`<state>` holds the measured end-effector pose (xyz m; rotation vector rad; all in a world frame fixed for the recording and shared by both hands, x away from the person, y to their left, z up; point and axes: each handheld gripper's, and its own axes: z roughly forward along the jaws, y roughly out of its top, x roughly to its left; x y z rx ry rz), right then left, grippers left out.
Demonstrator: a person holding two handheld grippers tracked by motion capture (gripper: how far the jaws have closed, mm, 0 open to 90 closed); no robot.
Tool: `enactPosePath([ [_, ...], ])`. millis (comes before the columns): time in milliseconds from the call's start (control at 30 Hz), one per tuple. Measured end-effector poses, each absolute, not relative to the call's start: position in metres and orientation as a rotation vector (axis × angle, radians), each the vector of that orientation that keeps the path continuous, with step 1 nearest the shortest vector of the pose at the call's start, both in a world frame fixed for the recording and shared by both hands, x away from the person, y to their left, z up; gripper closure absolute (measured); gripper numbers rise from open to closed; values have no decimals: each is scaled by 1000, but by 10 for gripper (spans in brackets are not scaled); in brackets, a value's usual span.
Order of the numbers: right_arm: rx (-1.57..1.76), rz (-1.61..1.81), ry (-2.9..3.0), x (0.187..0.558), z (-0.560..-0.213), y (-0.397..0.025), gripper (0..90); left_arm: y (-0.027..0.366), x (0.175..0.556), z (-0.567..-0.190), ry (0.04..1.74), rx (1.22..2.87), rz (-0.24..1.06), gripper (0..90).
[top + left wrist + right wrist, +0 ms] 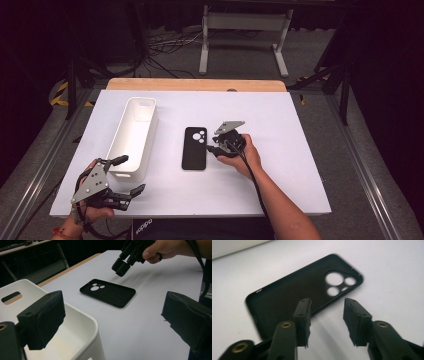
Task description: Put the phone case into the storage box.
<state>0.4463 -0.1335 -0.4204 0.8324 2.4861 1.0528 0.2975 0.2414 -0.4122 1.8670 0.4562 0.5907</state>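
Note:
A black phone case (194, 148) with camera cut-outs lies flat in the middle of the white table; it also appears in the left gripper view (108, 292) and close up in the right gripper view (294, 295). My right gripper (211, 149) hovers just off the case's right edge, jaws open a little, nothing between them (326, 305). A white oblong bin (133, 135) stands left of the case. My left gripper (126, 175) is held near the table's front left corner beside the bin's near end, jaws wide open and empty (112, 315).
The white table top (280, 130) has a wooden strip (195, 84) along its far edge. Beyond it stand a grey frame (245, 35) and cables on the floor. The bin's near wall (85, 340) lies right under the left gripper's left jaw.

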Motion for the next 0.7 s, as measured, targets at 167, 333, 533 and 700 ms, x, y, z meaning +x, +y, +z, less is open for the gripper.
enactPosePath([
  [167,874,1041,2432,464,-412,-134,316,242,300,-411,456,1858,579,53],
  [333,934,1058,2346,478,-407,-134,261,241,301,-413,443,1872,577,53],
  [533,992,1003,2356,496,-400,-131,273,239,301,-414,443,1886,574,52],
  [700,1047,910,2415,514,-400,-122,274,238,300,-415,443,1891,571,53],
])
